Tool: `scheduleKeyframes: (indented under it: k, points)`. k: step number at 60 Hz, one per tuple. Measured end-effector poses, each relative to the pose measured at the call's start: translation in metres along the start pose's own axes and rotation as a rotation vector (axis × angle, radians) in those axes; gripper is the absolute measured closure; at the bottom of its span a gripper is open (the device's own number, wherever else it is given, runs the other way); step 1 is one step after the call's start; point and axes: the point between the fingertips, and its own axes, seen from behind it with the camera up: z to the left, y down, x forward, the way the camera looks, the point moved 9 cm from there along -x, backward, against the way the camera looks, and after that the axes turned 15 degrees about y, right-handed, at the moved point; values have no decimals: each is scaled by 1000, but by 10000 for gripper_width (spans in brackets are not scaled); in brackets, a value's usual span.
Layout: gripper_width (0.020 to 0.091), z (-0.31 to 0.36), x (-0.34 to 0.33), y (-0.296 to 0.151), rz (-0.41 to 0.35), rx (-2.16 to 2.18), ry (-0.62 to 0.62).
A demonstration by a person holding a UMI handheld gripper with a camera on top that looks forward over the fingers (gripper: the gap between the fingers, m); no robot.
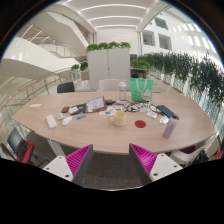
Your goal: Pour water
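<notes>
My gripper is open, its two magenta pads spread wide with nothing between them, only grey floor below. Well beyond the fingers stands a long oval wooden table. On it I see a yellow cup near the middle, a grey bottle-like container toward the right end, a small red disc, and a green jug-like item at the far side. The gripper is far from all of them.
Papers, a laptop and small items litter the table's left half. Chairs stand around the table. White cabinets topped with plants stand behind, and tall green plants line the right side.
</notes>
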Motion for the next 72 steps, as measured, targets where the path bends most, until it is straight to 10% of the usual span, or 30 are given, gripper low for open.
scheduleKeyframes:
  k: [15, 28, 61, 65, 67, 72]
  points:
    - [277, -37, 28, 0, -70, 20, 50]
    - [280, -124, 111, 23, -301, 44, 147]
    - [280, -278, 403, 26, -288, 241, 292]
    - [368, -283, 415, 24, -291, 217, 271]
    - [563, -283, 422, 24, -285, 202, 268]
    - [569, -284, 429, 20, -301, 198, 278]
